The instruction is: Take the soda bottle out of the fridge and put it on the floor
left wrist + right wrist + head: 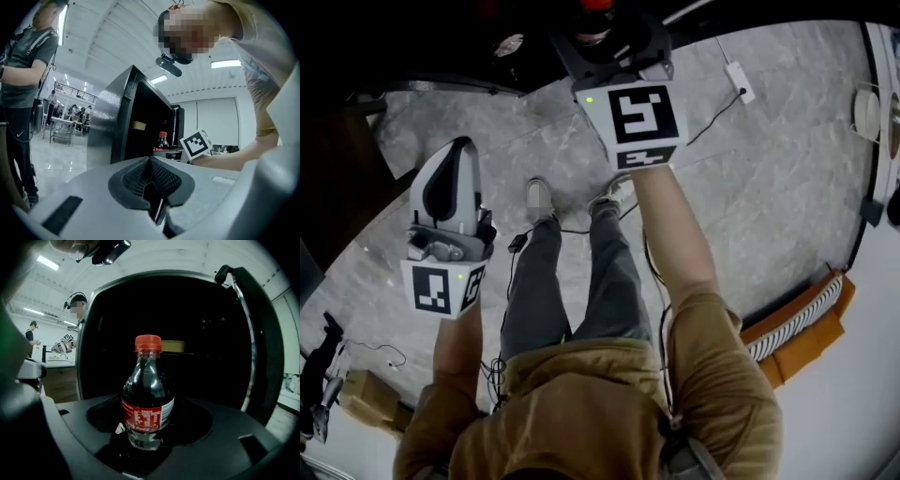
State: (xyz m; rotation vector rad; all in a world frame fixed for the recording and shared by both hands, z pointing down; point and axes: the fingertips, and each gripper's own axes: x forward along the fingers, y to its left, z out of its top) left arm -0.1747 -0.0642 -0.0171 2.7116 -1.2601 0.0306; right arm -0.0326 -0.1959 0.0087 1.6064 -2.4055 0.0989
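The soda bottle (147, 404) is dark, with a red cap and a red label. It stands upright between the jaws of my right gripper (146, 441), which is shut on its lower part, in front of the open black fridge (206, 329). In the head view the right gripper (605, 33) reaches toward the dark fridge front (441, 47), and the bottle's red cap (596, 5) shows at the top edge. From the left gripper view I see the bottle (162, 140) at the fridge (117, 126) opening. My left gripper (151, 163) is shut and empty, and hangs lower left (455, 159).
The fridge door (260, 343) stands open at the right. A yellowish box (172, 346) lies on a shelf inside. On the grey marble floor (769, 169) are a white plug with its cable (739, 82), cables (520, 242) and a cardboard box (366, 394). A bystander (23, 93) stands left.
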